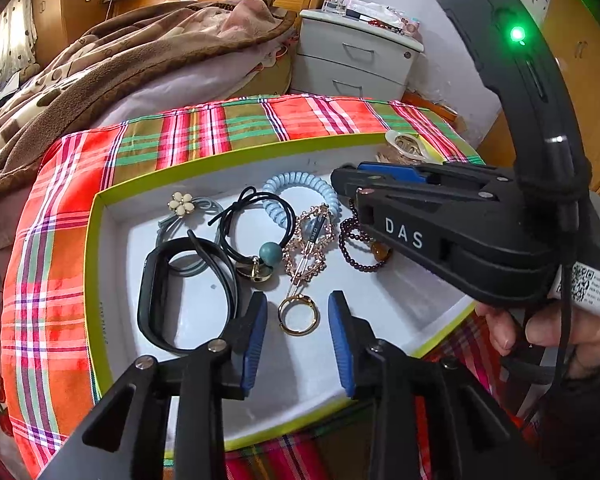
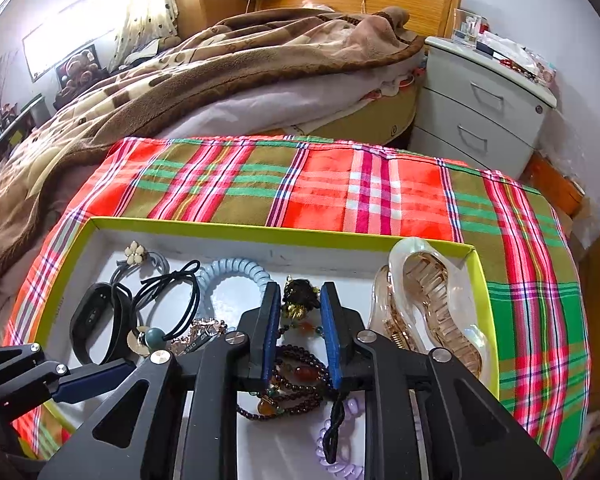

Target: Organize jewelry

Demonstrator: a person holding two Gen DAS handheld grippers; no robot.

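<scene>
A: Jewelry everywhere in that shallow white box with the lime-green rim (image 1: pixel 100 216), sitting on the red, green and olive plaid cloth (image 1: pixel 60 240).

B: And the left gripper (image 1: pixel 298 344) hangs over it, blue-padded jaws apart, the small gold ring (image 1: pixel 298 315) lying on the box floor just ahead of them, touched by neither pad.

A: Around it?

B: Black fitness band (image 1: pixel 156 300) to its left, rose-gold chain-link clip (image 1: pixel 310 240) just beyond, pale blue spiral hair tie (image 1: pixel 300 192) further back.

A: The right gripper (image 2: pixel 300 312)?

B: Jaws parted too, straddling the dark garnet-coloured bead bracelet with amber stones (image 2: pixel 296 384). Pads close beside it, but I see no squeeze.

A: Right of that?

B: Large translucent champagne claw hair clip (image 2: pixel 428 304), against the box's right wall.
</scene>
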